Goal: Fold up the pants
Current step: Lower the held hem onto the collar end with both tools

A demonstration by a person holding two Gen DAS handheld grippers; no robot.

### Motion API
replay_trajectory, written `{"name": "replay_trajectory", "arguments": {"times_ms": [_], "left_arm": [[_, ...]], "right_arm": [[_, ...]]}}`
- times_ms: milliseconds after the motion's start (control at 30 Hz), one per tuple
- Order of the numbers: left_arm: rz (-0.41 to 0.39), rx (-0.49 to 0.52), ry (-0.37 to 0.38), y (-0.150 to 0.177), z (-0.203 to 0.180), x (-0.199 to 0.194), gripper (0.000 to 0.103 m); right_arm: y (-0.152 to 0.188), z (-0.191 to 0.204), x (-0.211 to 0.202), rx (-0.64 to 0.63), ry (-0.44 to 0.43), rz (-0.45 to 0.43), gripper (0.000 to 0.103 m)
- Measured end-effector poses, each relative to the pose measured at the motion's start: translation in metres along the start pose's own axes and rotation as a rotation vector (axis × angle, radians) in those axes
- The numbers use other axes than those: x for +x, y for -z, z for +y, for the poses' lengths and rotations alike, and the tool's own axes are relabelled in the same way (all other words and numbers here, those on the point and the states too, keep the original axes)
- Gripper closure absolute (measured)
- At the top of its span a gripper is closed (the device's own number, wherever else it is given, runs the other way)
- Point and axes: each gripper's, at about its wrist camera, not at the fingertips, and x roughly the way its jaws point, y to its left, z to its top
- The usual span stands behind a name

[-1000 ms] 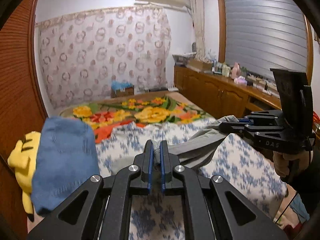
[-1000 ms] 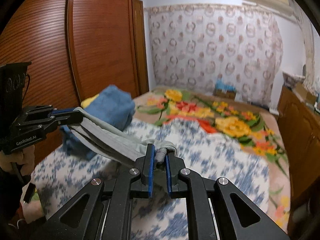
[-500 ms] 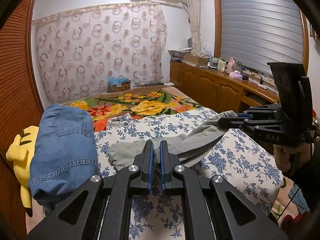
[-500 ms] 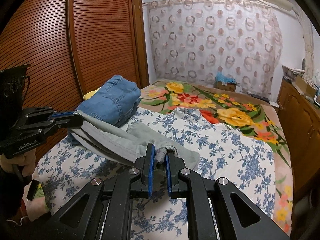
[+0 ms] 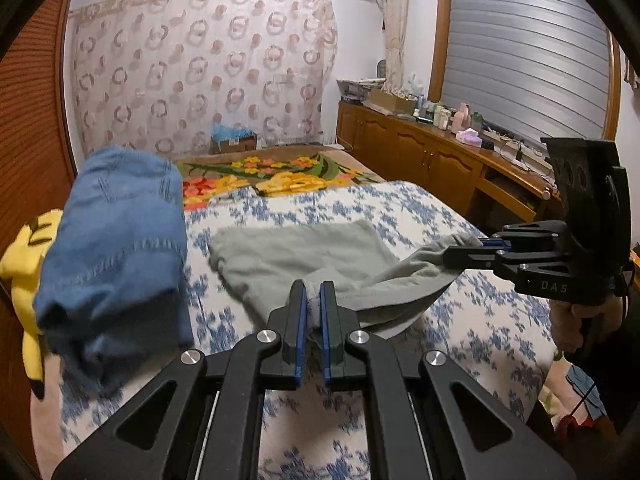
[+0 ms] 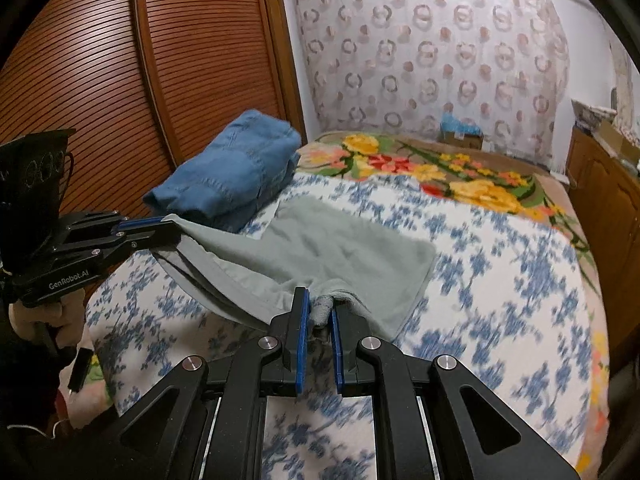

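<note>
Grey-green pants (image 5: 296,252) (image 6: 340,248) lie spread on the blue-flowered bedspread (image 5: 460,320) (image 6: 500,280), their near edge lifted. My left gripper (image 5: 313,300) is shut on a bunched corner of that edge. In the right wrist view the same gripper (image 6: 160,228) pinches the cloth at the left. My right gripper (image 6: 319,308) is shut on the other corner, and it appears in the left wrist view as a black tool (image 5: 472,250) at the right. The fabric sags between the two grips; the far part rests flat on the bed.
A folded stack of blue jeans (image 5: 116,240) (image 6: 232,176) lies at the bed's left side beside a yellow plush toy (image 5: 28,248). A slatted wooden wardrobe (image 6: 120,72) lines the left. A wooden counter (image 5: 440,160) with bottles runs along the right. A flowered blanket (image 6: 440,168) covers the far bed.
Both grippers came down with the pants' edge. The cloth, which hung bunched before, now lies spread flat on the bedspread at its far part.
</note>
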Motion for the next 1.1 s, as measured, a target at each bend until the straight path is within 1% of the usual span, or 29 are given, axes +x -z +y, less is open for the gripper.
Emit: {"name": "replay_trajectory", "arguments": {"times_ms": [200,433,767,1100], "left_arm": [[0.041,-0.039,0.028,0.027,-0.003,0.006,0.096],[0.078,-0.050,0.042,0.050,-0.009,0.010,0.096],[0.057,-0.043,0.061,0.056,-0.023,-0.011,0.096],[0.037,-0.040,0.073,0.055,-0.029,-0.029,0.096]], "right_arm": [[0.019,0.001,0.004,0.029,-0.010,0.038,0.093],[0.036,0.001,0.010,0.059,-0.018,0.068,0.093],[0.049,-0.003,-0.008,0.080,-0.017,0.042,0.093],[0.059,0.002,-0.033,0.079,-0.026,0.007,0.093]]}}
